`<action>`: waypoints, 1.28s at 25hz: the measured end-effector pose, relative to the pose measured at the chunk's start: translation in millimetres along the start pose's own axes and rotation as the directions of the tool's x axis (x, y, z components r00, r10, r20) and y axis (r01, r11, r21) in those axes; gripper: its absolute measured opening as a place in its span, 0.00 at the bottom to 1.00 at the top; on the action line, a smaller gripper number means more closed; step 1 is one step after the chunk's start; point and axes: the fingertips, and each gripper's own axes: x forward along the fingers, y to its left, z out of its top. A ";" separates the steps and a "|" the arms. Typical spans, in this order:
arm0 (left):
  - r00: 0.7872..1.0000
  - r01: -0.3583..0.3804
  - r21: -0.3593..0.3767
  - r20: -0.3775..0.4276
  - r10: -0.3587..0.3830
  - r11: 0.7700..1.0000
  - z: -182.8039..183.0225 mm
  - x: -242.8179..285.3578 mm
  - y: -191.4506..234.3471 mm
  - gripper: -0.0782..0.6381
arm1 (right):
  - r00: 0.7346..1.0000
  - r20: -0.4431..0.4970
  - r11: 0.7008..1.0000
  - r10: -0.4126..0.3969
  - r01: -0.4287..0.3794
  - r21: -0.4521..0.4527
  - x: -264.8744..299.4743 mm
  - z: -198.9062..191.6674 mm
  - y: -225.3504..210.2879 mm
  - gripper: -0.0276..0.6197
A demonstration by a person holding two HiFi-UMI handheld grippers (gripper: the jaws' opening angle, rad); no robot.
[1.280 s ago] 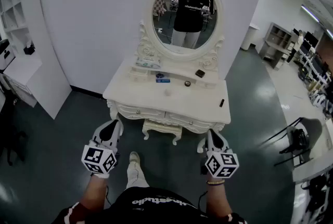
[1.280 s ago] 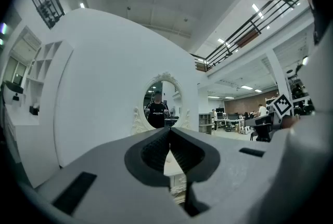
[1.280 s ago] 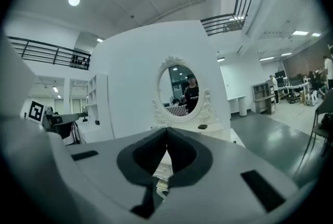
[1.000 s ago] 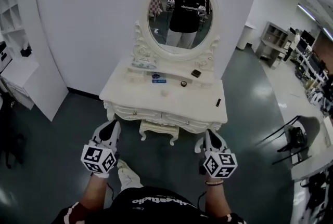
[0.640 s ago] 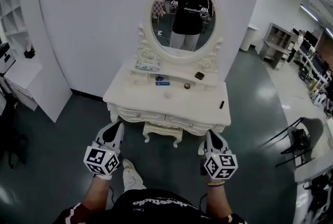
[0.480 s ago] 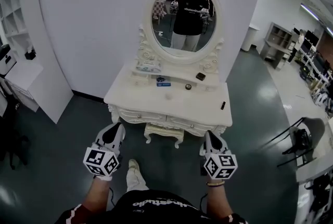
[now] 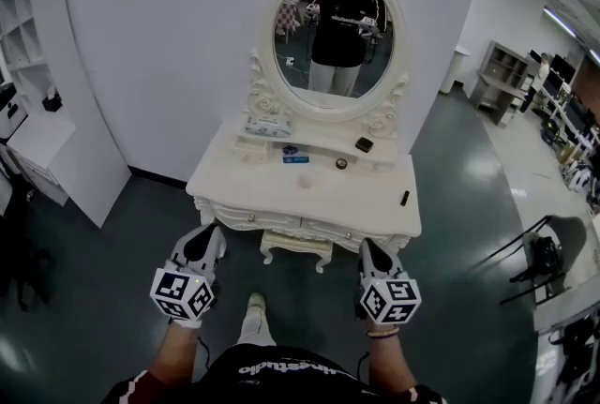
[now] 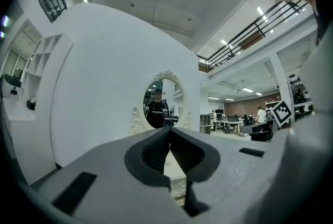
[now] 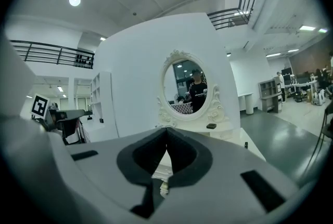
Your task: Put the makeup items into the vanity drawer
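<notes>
Holding both tools low before the white carved vanity table (image 7: pixel 281 191), we carry nothing. The left gripper (image 7: pixel 207 235) has its jaws pressed together on air, and the right gripper (image 7: pixel 367 249) is closed and empty too. The table's white drawer fronts (image 7: pixel 281 222) look closed. On its top lie a small black stick (image 7: pixel 404 198) near the right edge and a small dark round pot (image 7: pixel 340 163) nearer the middle. A black square compact (image 7: pixel 364 144) sits on its raised back shelf, below the oval mirror (image 7: pixel 337 27). We judge this the approach, with nothing stowed yet. Next we must step up to the table, spread one pair of jaws and pull a drawer knob.
</notes>
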 end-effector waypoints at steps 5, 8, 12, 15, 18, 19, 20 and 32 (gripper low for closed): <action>1.000 0.014 0.004 0.002 -0.014 1.000 2.9 30.3 12.5 0.12 | 1.000 -0.004 1.000 -0.023 0.023 -0.011 23.0 11.1 -10.0 0.04; 1.000 0.024 0.000 -0.001 -0.024 1.000 3.2 48.0 21.3 0.12 | 0.999 -0.013 0.999 -0.032 0.032 -0.016 41.9 15.5 -13.2 0.04; 1.000 0.030 -0.011 -0.005 -0.031 0.999 3.6 73.1 37.1 0.12 | 1.000 -0.026 0.999 -0.013 0.012 -0.029 73.7 21.2 -6.9 0.04; 0.999 0.040 -0.049 -0.017 -0.041 0.998 -2.4 94.7 51.9 0.12 | 0.999 -0.036 0.999 -0.011 0.010 -0.042 99.9 24.0 -5.9 0.04; 0.998 0.048 -0.066 -0.027 -0.050 0.997 -7.2 117.4 66.7 0.12 | 0.999 -0.044 0.999 -0.011 0.009 -0.042 130.1 27.9 -7.6 0.04; 0.998 0.052 -0.066 -0.028 -0.054 0.996 -7.7 125.1 71.5 0.12 | 0.999 -0.045 0.999 -0.011 0.009 -0.043 140.2 29.8 -7.8 0.04; 0.998 0.056 -0.065 -0.029 -0.058 0.996 -7.8 133.2 76.6 0.12 | 0.999 -0.045 0.999 -0.011 0.009 -0.044 150.3 31.7 -7.9 0.04; 0.995 0.092 -0.069 -0.025 -0.094 0.993 4.6 210.4 138.4 0.12 | 0.999 -0.049 0.999 -0.020 0.018 -0.041 249.5 48.1 0.5 0.04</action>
